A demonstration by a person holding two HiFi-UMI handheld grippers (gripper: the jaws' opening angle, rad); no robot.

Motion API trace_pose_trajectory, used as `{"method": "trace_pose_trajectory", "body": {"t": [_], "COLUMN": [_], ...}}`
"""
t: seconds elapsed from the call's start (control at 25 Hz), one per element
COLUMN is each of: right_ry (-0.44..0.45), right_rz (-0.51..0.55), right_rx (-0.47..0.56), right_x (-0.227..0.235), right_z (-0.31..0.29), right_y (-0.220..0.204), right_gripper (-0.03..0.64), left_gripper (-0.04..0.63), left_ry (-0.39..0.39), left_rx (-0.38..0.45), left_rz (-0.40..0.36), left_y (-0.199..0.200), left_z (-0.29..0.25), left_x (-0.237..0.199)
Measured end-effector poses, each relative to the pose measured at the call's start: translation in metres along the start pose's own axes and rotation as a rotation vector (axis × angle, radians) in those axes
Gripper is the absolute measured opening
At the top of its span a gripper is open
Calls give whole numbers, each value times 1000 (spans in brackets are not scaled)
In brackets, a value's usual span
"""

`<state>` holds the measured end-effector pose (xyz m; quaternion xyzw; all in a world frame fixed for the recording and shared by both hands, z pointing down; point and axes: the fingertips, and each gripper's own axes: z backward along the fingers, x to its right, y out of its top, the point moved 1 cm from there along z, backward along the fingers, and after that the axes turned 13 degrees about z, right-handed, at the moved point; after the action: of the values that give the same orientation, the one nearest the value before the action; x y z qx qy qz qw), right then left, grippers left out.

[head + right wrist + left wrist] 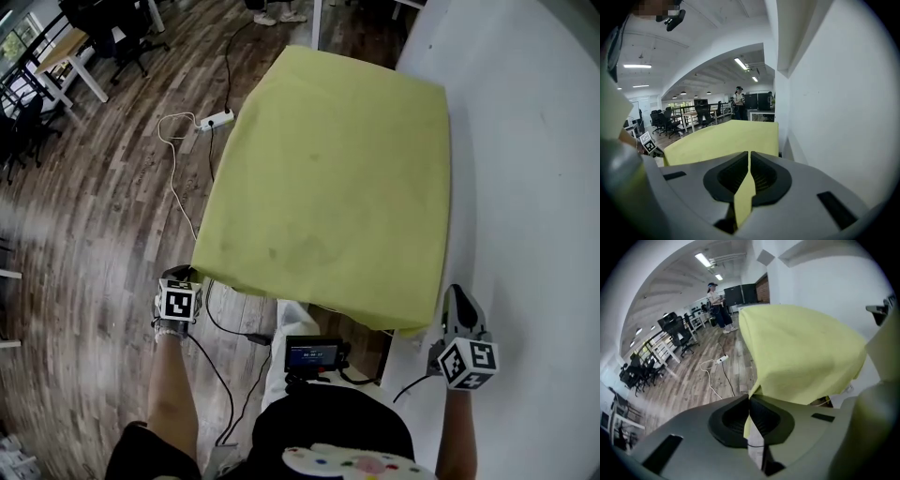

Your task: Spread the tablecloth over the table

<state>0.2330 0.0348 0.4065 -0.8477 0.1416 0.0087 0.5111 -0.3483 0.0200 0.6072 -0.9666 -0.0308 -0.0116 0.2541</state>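
Observation:
A yellow-green tablecloth (328, 178) lies spread over the table, its edges hanging down on the near and left sides. My left gripper (184, 276) is at the cloth's near left corner. In the left gripper view, my left gripper (750, 401) is shut on a fold of that cloth (801, 352). My right gripper (457, 302) is at the near right corner, close to the wall. The right gripper view shows my right gripper (749, 160) shut on a strip of the cloth (726, 143). The table itself is hidden under the cloth.
A white wall (525, 187) runs along the table's right side. On the wooden floor to the left lie a white power strip (216, 120) and cables (173, 178). Desks and chairs (75, 56) stand far left. A person (715, 303) stands in the distance.

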Motion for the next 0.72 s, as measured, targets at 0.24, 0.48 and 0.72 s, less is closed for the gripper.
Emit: {"method": "trace_pose_trajectory", "body": {"t": [0.24, 0.48, 0.72], "right_ry": [0, 12, 10], "right_rz": [-16, -17, -26], "right_rx": [10, 20, 29], "right_x": [3, -2, 0], "right_z": [-1, -8, -4], "right_y": [8, 4, 5], "right_gripper": [41, 41, 41], "left_gripper": [18, 18, 100], "left_ry": [53, 201, 243], "left_rx": [65, 80, 98], "left_rz": [315, 507, 617], "left_y": [-1, -6, -7], "left_z": [22, 26, 37], "left_x": [-49, -91, -102]}}
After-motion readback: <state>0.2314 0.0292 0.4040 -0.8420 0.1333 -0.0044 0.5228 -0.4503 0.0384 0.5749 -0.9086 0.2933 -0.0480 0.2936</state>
